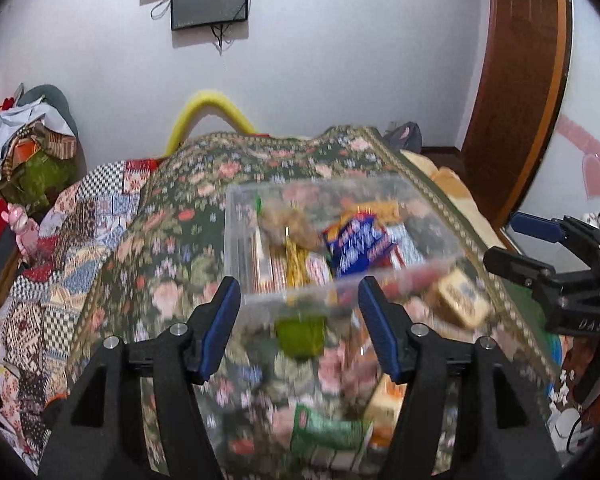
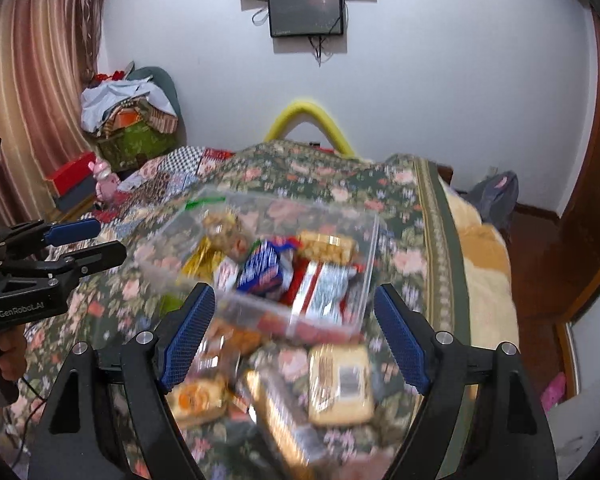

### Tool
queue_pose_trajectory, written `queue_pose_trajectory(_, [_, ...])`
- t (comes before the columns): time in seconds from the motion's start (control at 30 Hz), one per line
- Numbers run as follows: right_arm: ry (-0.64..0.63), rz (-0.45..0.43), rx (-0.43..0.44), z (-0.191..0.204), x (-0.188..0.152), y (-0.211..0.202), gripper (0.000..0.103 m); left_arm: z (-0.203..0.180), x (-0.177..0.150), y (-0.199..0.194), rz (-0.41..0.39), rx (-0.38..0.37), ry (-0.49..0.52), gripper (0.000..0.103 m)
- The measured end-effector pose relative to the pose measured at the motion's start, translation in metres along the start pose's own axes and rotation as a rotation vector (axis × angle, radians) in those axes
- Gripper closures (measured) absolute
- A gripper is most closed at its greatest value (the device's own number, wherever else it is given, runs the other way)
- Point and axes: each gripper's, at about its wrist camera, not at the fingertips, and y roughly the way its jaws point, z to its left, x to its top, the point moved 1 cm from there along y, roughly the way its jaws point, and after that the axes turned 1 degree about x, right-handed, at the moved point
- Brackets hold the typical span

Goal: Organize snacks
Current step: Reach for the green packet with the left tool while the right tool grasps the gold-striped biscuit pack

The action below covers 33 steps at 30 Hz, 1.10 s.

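A clear plastic container (image 1: 236, 240) (image 2: 366, 248) sits on the floral bedspread (image 1: 204, 184) (image 2: 404, 184), holding several snack packs, among them a blue one (image 1: 360, 244) (image 2: 260, 270). Loose packs lie nearer the cameras: a green packet (image 1: 300, 332), a green-and-white pack (image 1: 328, 432), a tan pack (image 1: 460, 296) (image 2: 340, 384) and an orange pack (image 2: 198, 398). My left gripper (image 1: 298, 288) (image 2: 84, 244) hovers open short of the container's near edge, nothing between its pads. My right gripper (image 2: 294, 292) (image 1: 516, 244) is open too, above the loose packs. Both views are motion-blurred.
The bed fills the middle, with a yellow foam arch (image 1: 208, 108) at its far end against the white wall. Piled clothes and boxes (image 2: 128, 120) stand at the left by a curtain. A wooden door (image 1: 520, 80) is at the right. A hand (image 2: 8, 352) holds the left gripper's handle.
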Motion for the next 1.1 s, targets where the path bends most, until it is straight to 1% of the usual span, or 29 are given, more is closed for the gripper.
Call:
queue_pose_trajectory(0.17, [0.021, 0.062, 0.013, -0.001, -0.033, 0.004, 0.023, 0.000, -0.035, 0.007, 0.072, -0.027, -0.021, 0.042])
queue_pose_trajectory(0.27, [0.048, 0.116, 0.027, -0.004, -0.054, 0.013, 0.023, 0.000, -0.058, 0.014, 0.113, -0.032, -0.023, 0.042])
queue_pose_trajectory(0.37, [0.058, 0.156, 0.040, -0.005, -0.068, 0.019, 0.023, 0.001, -0.081, 0.020, 0.148, -0.055, -0.032, 0.042])
queue_pose_trajectory(0.47, [0.054, 0.189, 0.060, -0.002, -0.078, 0.026, 0.025, 0.001, -0.096, 0.025, 0.177, -0.074, -0.042, 0.042])
queue_pose_trajectory(0.57, [0.033, 0.215, 0.071, 0.001, -0.083, 0.034, 0.034, -0.003, -0.103, 0.029, 0.187, -0.082, -0.030, 0.041])
queue_pose_trajectory(0.6, [0.032, 0.224, 0.071, 0.001, -0.084, 0.038, 0.034, -0.004, -0.105, 0.031, 0.193, -0.083, -0.024, 0.041])
queue_pose_trajectory(0.7, [0.009, 0.215, 0.052, 0.006, -0.086, 0.039, 0.034, -0.006, -0.112, 0.038, 0.206, -0.077, -0.019, 0.041])
queue_pose_trajectory(0.73, [0.008, 0.225, 0.062, 0.007, -0.088, 0.039, 0.037, -0.006, -0.114, 0.041, 0.213, -0.069, -0.020, 0.041])
queue_pose_trajectory(0.77, [0.024, 0.249, 0.093, 0.007, -0.090, 0.042, 0.041, -0.004, -0.116, 0.042, 0.213, -0.065, -0.024, 0.041])
queue_pose_trajectory(0.9, [0.028, 0.282, 0.088, 0.005, -0.103, 0.045, 0.051, 0.006, -0.121, 0.050, 0.224, -0.060, -0.065, 0.041])
queue_pose_trajectory(1.0, [0.031, 0.285, 0.113, 0.005, -0.104, 0.041, 0.052, 0.012, -0.123, 0.051, 0.214, -0.074, -0.094, 0.041])
queue_pose_trajectory(1.1, [0.042, 0.292, 0.138, 0.005, -0.101, 0.042, 0.052, 0.012, -0.124, 0.049, 0.196, -0.069, -0.093, 0.045])
